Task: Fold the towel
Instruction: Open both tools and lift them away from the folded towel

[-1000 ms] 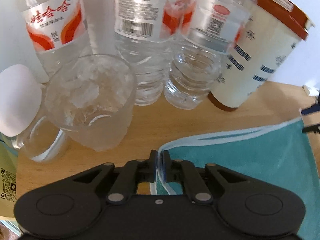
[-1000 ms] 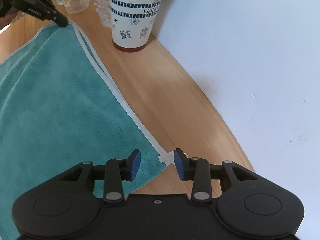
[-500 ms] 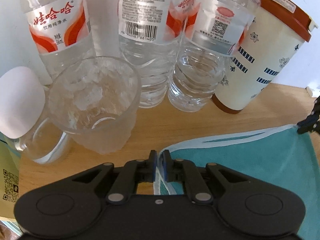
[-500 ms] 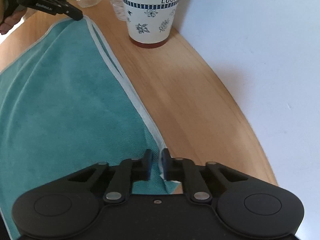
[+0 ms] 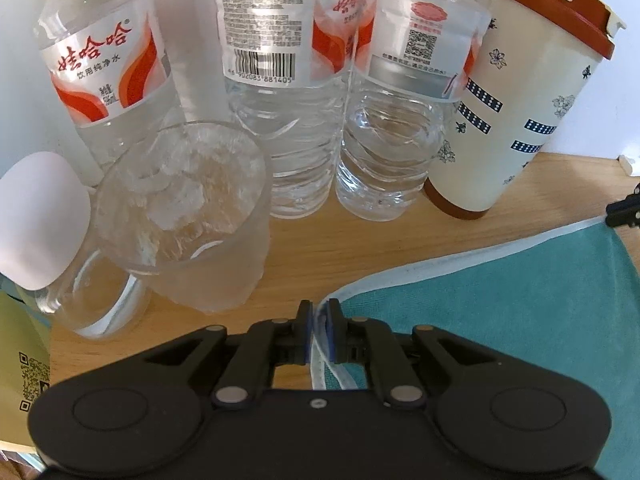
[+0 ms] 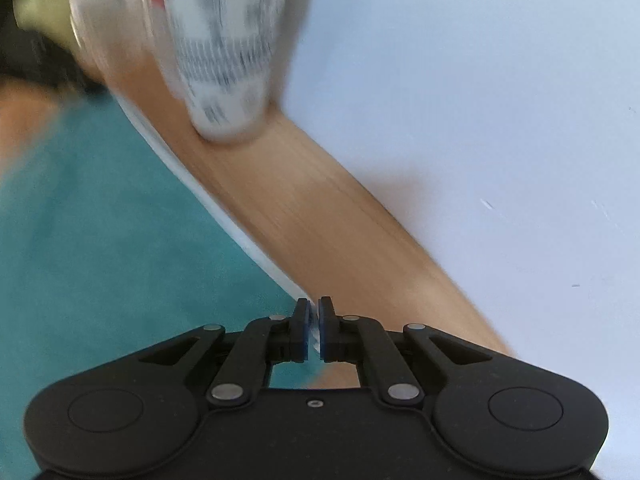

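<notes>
Counts: three clear water bottles (image 5: 284, 120) with red-and-white labels, one frosted glass (image 5: 188, 216), one clear glass mug (image 5: 92, 300), one lidded paper cup (image 5: 516, 112) with blue print, one towel (image 5: 500, 320). Towel is teal with a white hem, lying flat on the wooden tabletop (image 5: 340, 248), in front of the paper cup; bottles and glasses sit left of the cup along the wall. Left gripper (image 5: 319, 334) is clamped on the towel's corner hem nearest the frosted glass, white edge visible between the pads. Right gripper (image 6: 314, 330) is pinched closed on the towel's (image 6: 120, 260) other back corner, right of the cup (image 6: 224, 60). Right wrist view is motion-blurred.
</notes>
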